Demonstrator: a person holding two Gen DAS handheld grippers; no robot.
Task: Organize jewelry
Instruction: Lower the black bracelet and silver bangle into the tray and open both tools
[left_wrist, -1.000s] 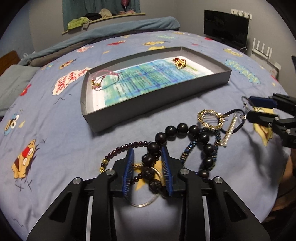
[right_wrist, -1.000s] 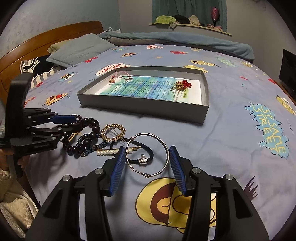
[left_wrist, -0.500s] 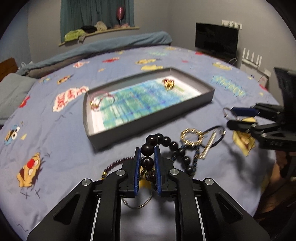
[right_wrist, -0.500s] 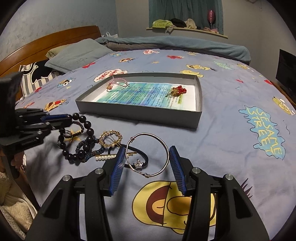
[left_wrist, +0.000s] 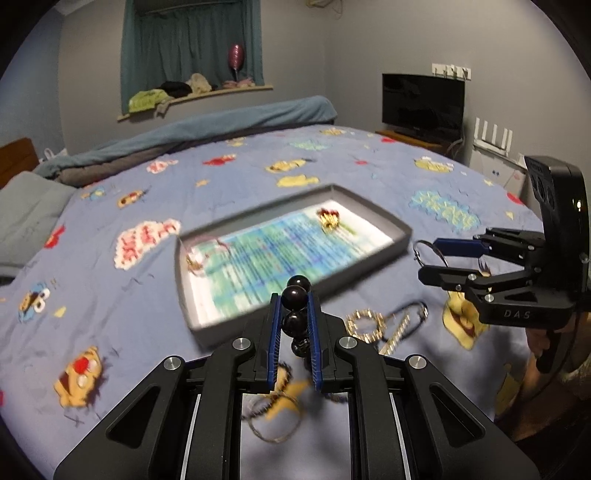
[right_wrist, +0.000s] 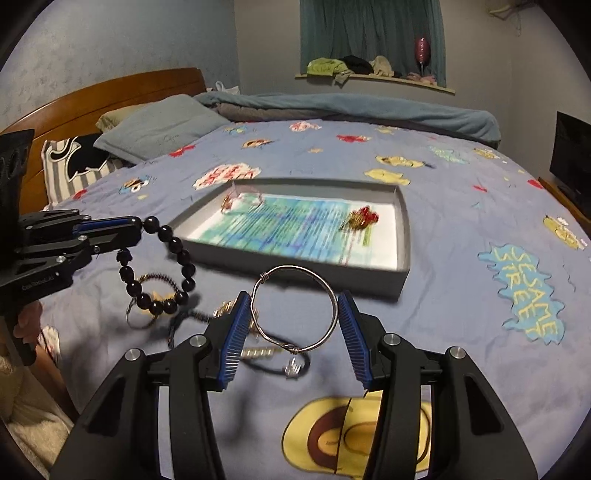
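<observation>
My left gripper (left_wrist: 293, 306) is shut on a black bead bracelet (left_wrist: 294, 295) and holds it in the air above the bed; the bracelet hangs as a loop in the right wrist view (right_wrist: 162, 273). My right gripper (right_wrist: 293, 314) is closed on a silver wire bangle (right_wrist: 295, 310) and holds it lifted off the blanket; it also shows in the left wrist view (left_wrist: 428, 254). A grey tray (right_wrist: 402, 236) lies ahead, with a pink bracelet (right_wrist: 240, 197) and a red and gold brooch (right_wrist: 360, 218) in it.
A gold ring brooch (left_wrist: 365, 323), a pearl clip (left_wrist: 400, 332), a black cord with a charm (right_wrist: 291, 367) and a thin ring (left_wrist: 273, 421) lie on the blue cartoon blanket (right_wrist: 480, 332). Pillows (right_wrist: 159, 125) and a wooden headboard (right_wrist: 110, 88) stand at far left.
Both grippers have risen. The left has lifted the black bead bracelet off the blanket. The right has closed in on the silver bangle and lifted it.
</observation>
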